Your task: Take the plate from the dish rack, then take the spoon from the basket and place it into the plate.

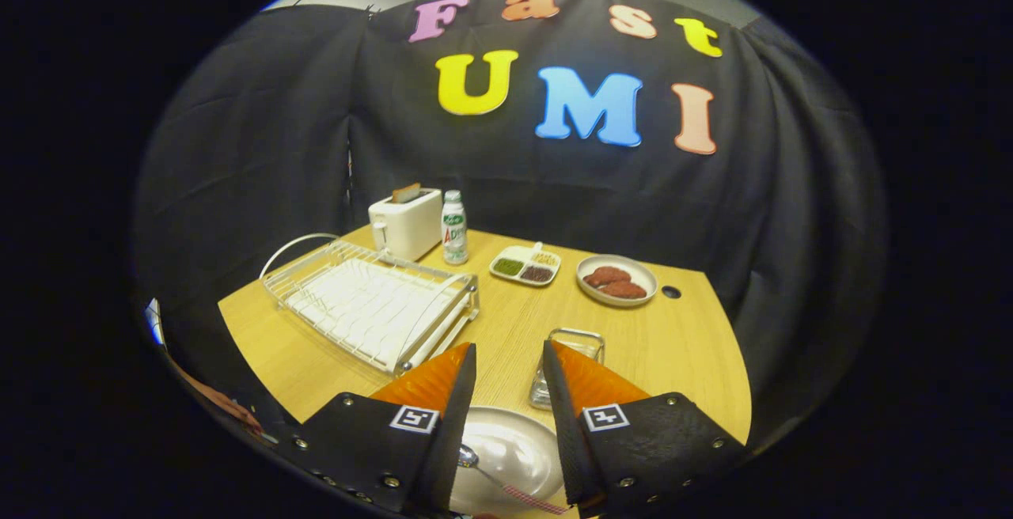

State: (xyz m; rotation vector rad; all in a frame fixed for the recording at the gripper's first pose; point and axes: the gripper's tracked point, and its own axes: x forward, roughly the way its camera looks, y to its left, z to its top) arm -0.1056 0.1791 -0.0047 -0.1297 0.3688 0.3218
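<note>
The spoon [506, 481] is lying in the plate [510, 448] between the fingers [509, 361], which are standing wide and holding nothing. Placement is looking complete; next, the fingers need only be backing away.

Wooden table [506, 329]: dish rack [368, 305], plate [506, 452].

Black-draped booth, wooden table [681, 345].

The table [673, 345] is light wood grain. The rack [368, 305] is white wire, the toaster [405, 222] white. The bottle [453, 228] is white with a green and red label. The tray [525, 265] holds green, brown and yellow fillings. A white bowl [617, 280] holds reddish-brown patties. The fingers [431, 380] are orange with black mounts bearing black-and-white markers. The plate [514, 448] is glossy white; the spoon [506, 481] is silver with a red-and-white checked handle.
</note>
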